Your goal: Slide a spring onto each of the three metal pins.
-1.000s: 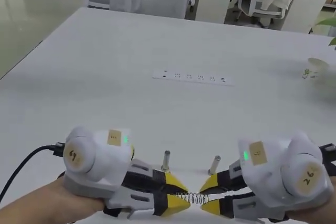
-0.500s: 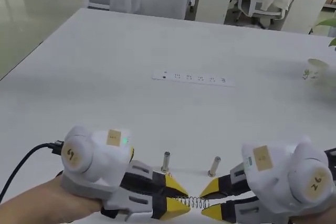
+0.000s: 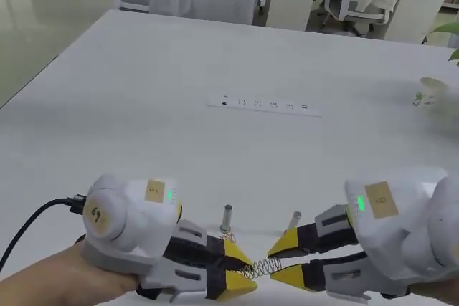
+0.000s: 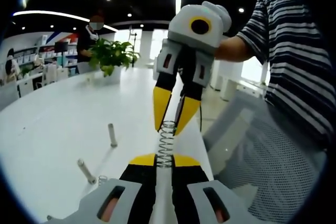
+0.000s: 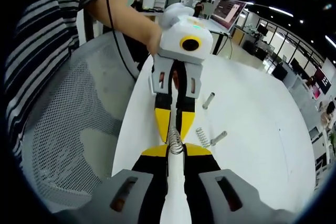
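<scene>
Left gripper view: spring (image 4: 166, 142) in left hand-held gripper (image 4: 165, 160)

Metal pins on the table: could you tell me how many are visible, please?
2. One pin stands just beyond the left gripper, the other pin just beyond the right gripper. A third may be hidden behind them.

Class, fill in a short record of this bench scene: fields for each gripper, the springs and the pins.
left gripper: shut on one end of a thin coiled metal spring
right gripper: shut on its other end
short silver metal pins: two on the white table, both bare
second small spring: loose on the table near the pins
</scene>
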A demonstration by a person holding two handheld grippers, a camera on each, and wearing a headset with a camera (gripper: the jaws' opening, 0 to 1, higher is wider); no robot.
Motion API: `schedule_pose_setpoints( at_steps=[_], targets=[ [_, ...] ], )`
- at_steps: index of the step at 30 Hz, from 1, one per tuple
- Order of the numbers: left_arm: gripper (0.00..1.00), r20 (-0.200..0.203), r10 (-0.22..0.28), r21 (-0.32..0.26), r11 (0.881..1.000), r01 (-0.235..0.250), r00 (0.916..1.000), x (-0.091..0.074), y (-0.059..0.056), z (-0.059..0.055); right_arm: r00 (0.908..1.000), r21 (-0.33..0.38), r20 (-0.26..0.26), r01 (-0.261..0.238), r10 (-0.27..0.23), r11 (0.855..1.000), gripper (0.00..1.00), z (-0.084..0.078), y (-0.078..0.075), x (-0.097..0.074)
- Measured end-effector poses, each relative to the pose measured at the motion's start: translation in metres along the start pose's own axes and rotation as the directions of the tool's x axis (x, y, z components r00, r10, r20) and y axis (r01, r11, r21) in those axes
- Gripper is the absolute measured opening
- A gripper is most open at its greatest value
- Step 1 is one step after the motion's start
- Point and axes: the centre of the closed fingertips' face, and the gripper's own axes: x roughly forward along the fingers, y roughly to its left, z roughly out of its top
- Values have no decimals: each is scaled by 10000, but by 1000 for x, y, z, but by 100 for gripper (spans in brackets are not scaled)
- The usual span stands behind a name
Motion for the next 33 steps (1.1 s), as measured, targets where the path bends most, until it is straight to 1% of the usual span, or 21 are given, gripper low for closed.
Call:
schedule_pose_setpoints(
  at_steps=[2, 4, 7, 8, 9, 10, 12, 15, 18, 23, 28, 31, 33],
  targets=[
    [2, -27, 3, 51, 10000, -3, 10000, 1, 0, 0, 9999, -11, 127, -18, 18, 10000, 7, 3, 0, 0],
    [2, -33, -3, 92, 10000, 4, 10000, 1, 0, 0, 9992, 140, 385, -64, 59, 9999, 7, 9, -1, 0],
    [2, -21, 21, 106, 9999, -21, 10000, 1, 1, 0, 9981, 285, 615, -80, 63, 9996, 7, 15, -1, 1],
    [2, -24, 47, 100, 9999, -46, 10000, 1, 1, 0, 9970, 414, 769, -85, 53, 9991, 7, 19, -2, 2],
    [2, -26, 43, 94, 9999, -43, 10000, 1, 1, 0, 9968, 441, 792, -98, 63, 9990, 7, 19, -2, 2],
    [2, -14, 33, 117, 9999, -32, 10000, 1, 1, 0, 9950, 569, 1001, -97, 40, 9983, 7, 23, -3, 2],
    [2, 52, -5, 88, 10000, 4, 10000, 2, 1, 2, 9926, 683, 1214, -98, 15, 9976, 7, 28, -3, 2],
    [2, 1, 25, 196, 9998, -25, 10000, 3, 2, 3, 9927, 564, 1203, -14, -54, 9984, 7, 31, -3, 4],
    [2, -4, 6, 187, 9998, -6, 10000, 4, 2, 3, 9910, 533, 1329, 98, -168, 9985, 7, 34, -4, 7],
    [2, -170, -1, 296, 9996, 6, 9999, 5, 2, 0, 9897, 512, 1419, 129, -201, 9986, 7, 34, -3, 10],
    [2, -155, 17, 254, 9997, -13, 9999, 4, 2, 0, 9874, 513, 1571, 110, -190, 9986, 7, 34, -3, 9],
    [3, -132, 37, 195, 9998, -34, 9999, 5, 3, 1, 9881, 440, 1530, 110, -176, 9990, 7, 34, -3, 8],
    [3, -127, 29, 6, 10000, -29, 9999, 5, 3, 1, 9889, 373, 1480, 107, -161, 9992, 7, 34, -3, 8]
  ],
)
